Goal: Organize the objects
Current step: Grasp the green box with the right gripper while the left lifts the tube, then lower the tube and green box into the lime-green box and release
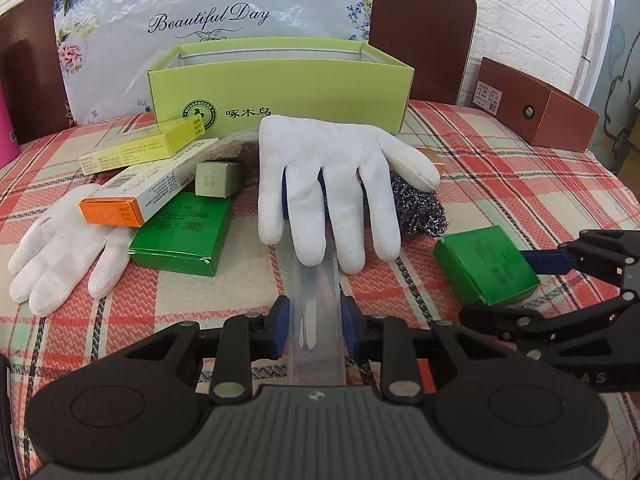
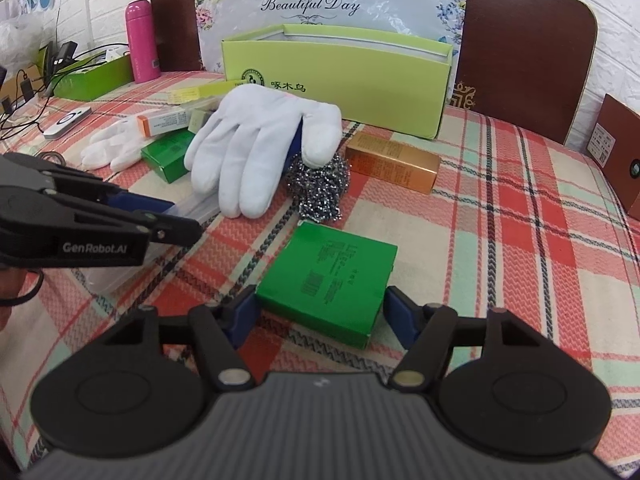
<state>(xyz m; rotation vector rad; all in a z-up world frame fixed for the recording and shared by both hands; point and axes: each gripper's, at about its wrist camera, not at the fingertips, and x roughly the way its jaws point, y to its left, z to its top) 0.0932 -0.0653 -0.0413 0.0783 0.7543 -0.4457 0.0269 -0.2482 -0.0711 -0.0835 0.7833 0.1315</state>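
Note:
My left gripper (image 1: 316,320) is shut on the near end of a clear plastic case (image 1: 316,280). The case's far end runs under a white glove (image 1: 320,184) that is draped over a steel scourer (image 1: 420,208). A flat green box (image 2: 328,276) lies on the checked cloth between the blue pads of my right gripper (image 2: 322,312). The left pad touches the box's corner, while the right pad stands a sliver off its side, so the jaws are open. A lime open box (image 1: 280,88) stands behind the glove.
A second white glove (image 1: 60,252), another green box (image 1: 184,236), an orange-ended carton (image 1: 132,196) and a yellow carton (image 1: 136,144) crowd the left. A gold carton (image 2: 392,164) lies right of the scourer. A brown box (image 1: 536,108) sits far right and a pink bottle (image 2: 142,40) far left.

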